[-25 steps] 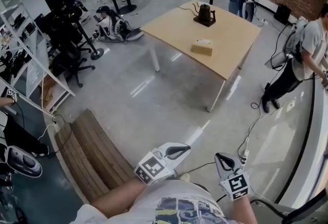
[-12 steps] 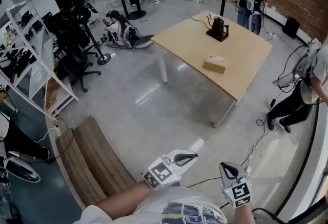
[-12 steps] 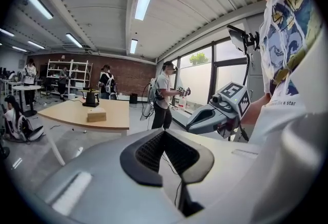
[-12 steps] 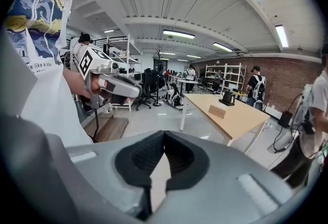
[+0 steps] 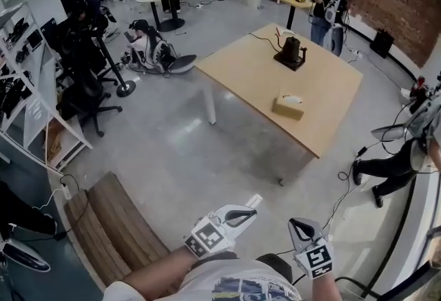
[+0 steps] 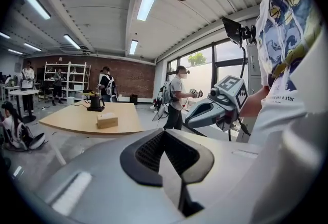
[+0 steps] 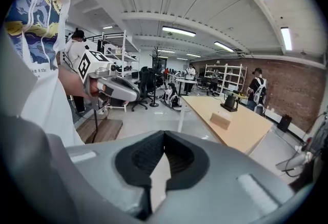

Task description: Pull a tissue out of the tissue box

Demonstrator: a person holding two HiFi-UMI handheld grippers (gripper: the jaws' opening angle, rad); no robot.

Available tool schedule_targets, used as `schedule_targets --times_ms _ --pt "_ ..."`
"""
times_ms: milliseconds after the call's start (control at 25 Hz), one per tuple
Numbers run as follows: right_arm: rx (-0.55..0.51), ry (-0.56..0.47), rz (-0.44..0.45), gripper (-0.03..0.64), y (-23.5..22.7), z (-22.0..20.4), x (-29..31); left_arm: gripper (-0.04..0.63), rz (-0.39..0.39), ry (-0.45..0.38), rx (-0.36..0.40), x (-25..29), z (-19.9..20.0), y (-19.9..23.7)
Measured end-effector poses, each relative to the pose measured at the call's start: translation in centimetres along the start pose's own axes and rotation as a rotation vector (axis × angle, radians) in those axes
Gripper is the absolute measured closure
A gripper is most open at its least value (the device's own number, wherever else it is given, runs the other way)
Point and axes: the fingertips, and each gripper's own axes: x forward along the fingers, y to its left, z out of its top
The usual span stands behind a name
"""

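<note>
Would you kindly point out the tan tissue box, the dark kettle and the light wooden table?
tan tissue box (image 5: 286, 109): head view, its side wall.
dark kettle (image 5: 291, 50): head view, its body.
light wooden table (image 5: 241, 67): head view, bare top left of the kettle.

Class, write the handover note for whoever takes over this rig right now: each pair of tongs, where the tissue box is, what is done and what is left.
Left tongs: shut, empty, held low in front of the body.
Right tongs: shut, empty, beside the left.
Tissue box: on the table across the floor, near its edge, with a tissue poking from the top. It is well out of reach.
Done: nothing; no tissue pulled.
Left: walk to the table, open one pair of tongs, pinch the tissue and pull it out, probably steadying the box with the other pair.
</note>
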Motion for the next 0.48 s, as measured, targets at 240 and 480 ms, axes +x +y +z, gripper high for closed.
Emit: schedule_targets --times_ms 240,480 --pt "-0.009 0.017 0.03 0.617 0.0 1.3 3.0 0.592 0.024 -0.022 -0.033 -0.2 -0.3 3.3" --pt "0.0 0.014 0.034 0.617 -3.4 1.1 4.2 0.592 0.017 -0.013 -0.056 2.5 -0.4 4.8"
